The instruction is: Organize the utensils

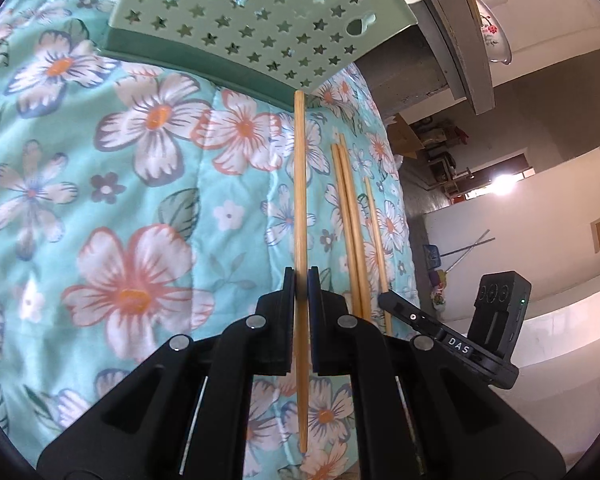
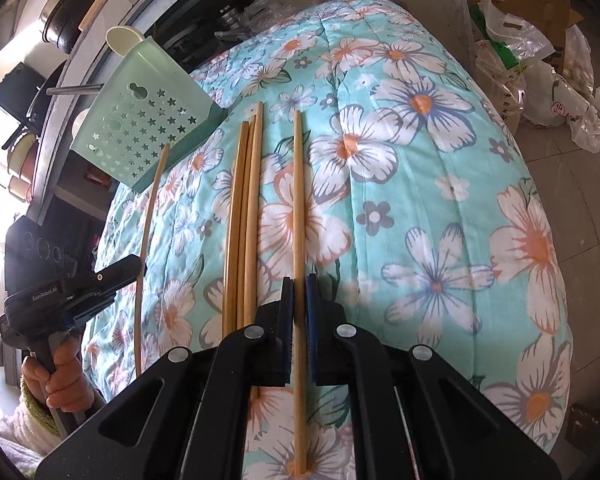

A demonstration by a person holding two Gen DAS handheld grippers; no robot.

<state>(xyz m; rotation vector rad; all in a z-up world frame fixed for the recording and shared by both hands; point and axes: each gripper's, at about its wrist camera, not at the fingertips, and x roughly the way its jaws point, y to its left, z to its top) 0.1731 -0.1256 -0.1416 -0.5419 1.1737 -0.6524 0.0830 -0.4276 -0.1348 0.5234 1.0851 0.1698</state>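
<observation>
My left gripper (image 1: 300,276) is shut on a wooden chopstick (image 1: 300,184) whose far tip is near the edge of the green star-punched utensil holder (image 1: 244,24). The same chopstick (image 2: 152,208) and gripper (image 2: 128,268) show at the left of the right wrist view. My right gripper (image 2: 299,280) is shut on another chopstick (image 2: 299,208), low over the floral quilt. Three loose chopsticks (image 2: 244,216) lie bunched on the quilt between the two grippers; they also show in the left wrist view (image 1: 352,220). The holder (image 2: 140,128) lies tilted on the quilt's far left.
The floral quilt (image 2: 420,200) covers a rounded surface that drops off at the right and far edges. Plastic bags and cardboard (image 2: 540,60) lie on the floor beyond. Shelves with bowls and pans (image 2: 72,8) stand behind the holder.
</observation>
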